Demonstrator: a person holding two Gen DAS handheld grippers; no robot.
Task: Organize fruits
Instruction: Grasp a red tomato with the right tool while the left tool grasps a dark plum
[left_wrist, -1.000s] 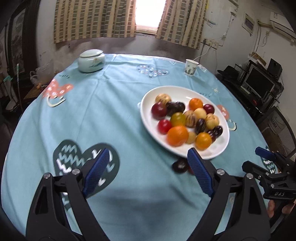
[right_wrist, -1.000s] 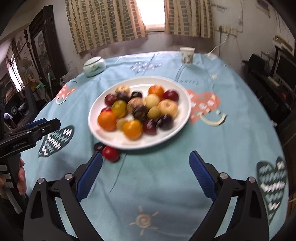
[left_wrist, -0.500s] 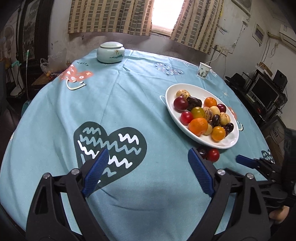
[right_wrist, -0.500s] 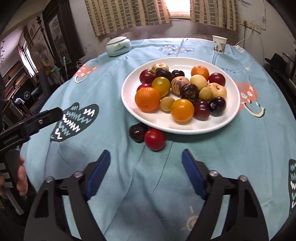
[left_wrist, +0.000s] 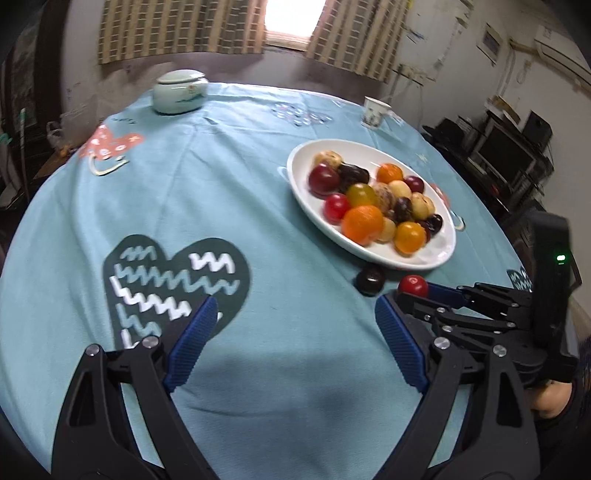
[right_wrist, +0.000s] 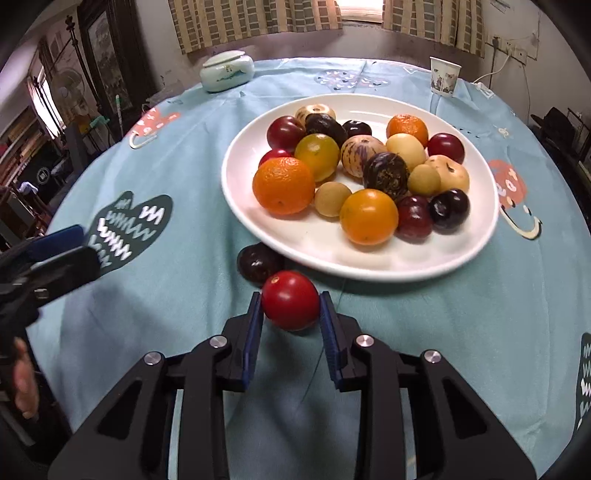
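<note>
A white plate (right_wrist: 325, 251) (left_wrist: 299, 166) holds several fruits: oranges, plums, yellow and dark ones. A red tomato (right_wrist: 290, 304) (left_wrist: 413, 285) lies on the blue tablecloth just in front of the plate. My right gripper (right_wrist: 290, 312) (left_wrist: 415, 293) is shut on it, one pad on each side. A dark plum (right_wrist: 258, 263) (left_wrist: 370, 278) lies on the cloth beside the tomato, against the plate's rim. My left gripper (left_wrist: 295, 325) (right_wrist: 70, 245) is open and empty over the cloth, left of the plate.
A pale lidded jar (left_wrist: 179, 90) (right_wrist: 227, 70) stands at the table's far left. A paper cup (left_wrist: 375, 112) (right_wrist: 445, 79) stands at the far right. The round table's edge drops off to shelves and electronics (left_wrist: 509, 155) on the right.
My right gripper has moved forward and closed on the red tomato. My left gripper has shifted slightly and stays open.
</note>
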